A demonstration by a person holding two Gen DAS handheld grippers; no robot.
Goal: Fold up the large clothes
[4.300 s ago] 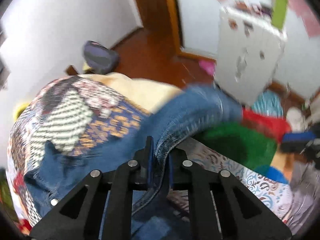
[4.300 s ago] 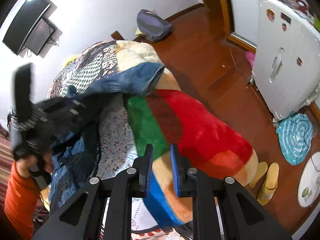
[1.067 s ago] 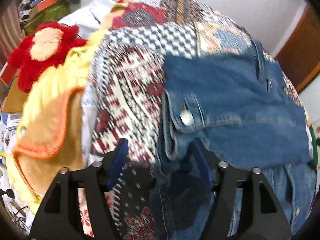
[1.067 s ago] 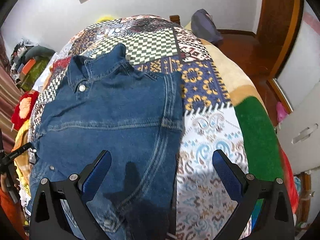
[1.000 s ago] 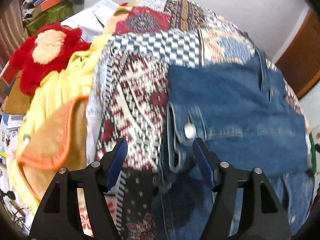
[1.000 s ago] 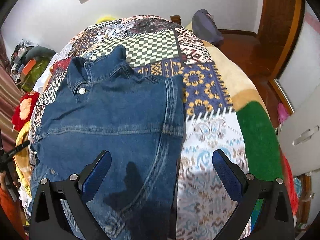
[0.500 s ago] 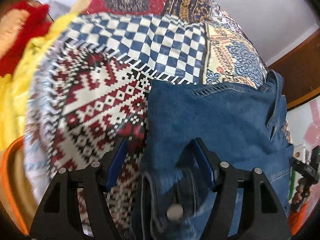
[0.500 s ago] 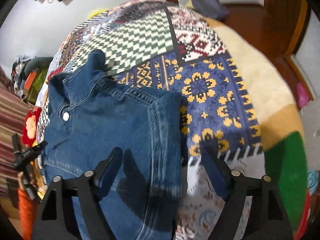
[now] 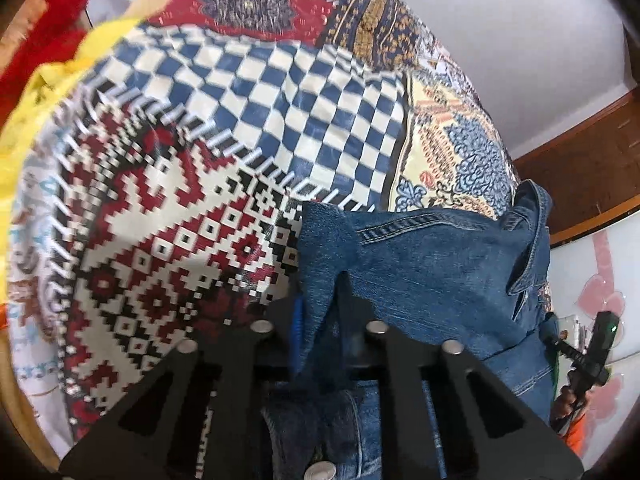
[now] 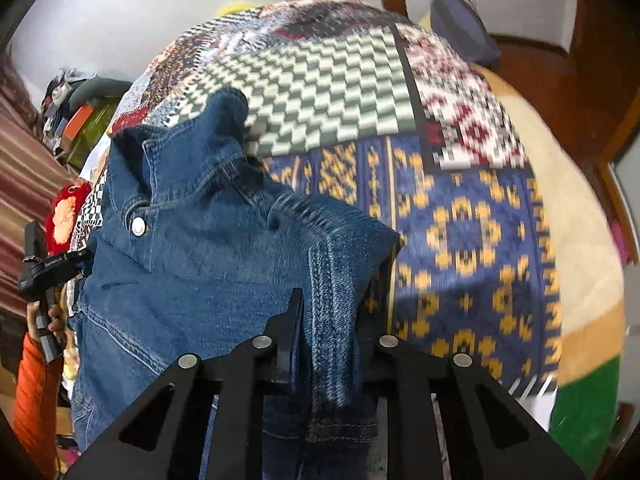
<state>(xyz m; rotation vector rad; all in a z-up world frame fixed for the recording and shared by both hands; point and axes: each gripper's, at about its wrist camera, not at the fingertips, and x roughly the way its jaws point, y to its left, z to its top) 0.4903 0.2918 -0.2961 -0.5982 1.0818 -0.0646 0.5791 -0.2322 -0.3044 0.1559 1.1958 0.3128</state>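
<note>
A blue denim jacket (image 9: 432,264) lies on a patchwork blanket (image 9: 168,208) that covers a bed. My left gripper (image 9: 320,300) is shut on one upper corner of the jacket, which stands up between its fingers. In the right wrist view the jacket (image 10: 200,248) shows its collar and a metal button. My right gripper (image 10: 332,308) is shut on the other upper corner, a seamed edge that hangs between its fingers. Each view shows the other gripper in the person's hand at the frame edge.
A red plush toy (image 10: 66,212) and yellow cloth (image 9: 44,92) lie at the bed's left side. A wooden floor (image 10: 560,80) and a grey bag (image 10: 460,20) are beyond the far edge. Green and tan blanket patches (image 10: 588,392) lie to the right.
Both grippers moved forward to the jacket's upper corners and closed on them. One second ago both were open above the flat jacket.
</note>
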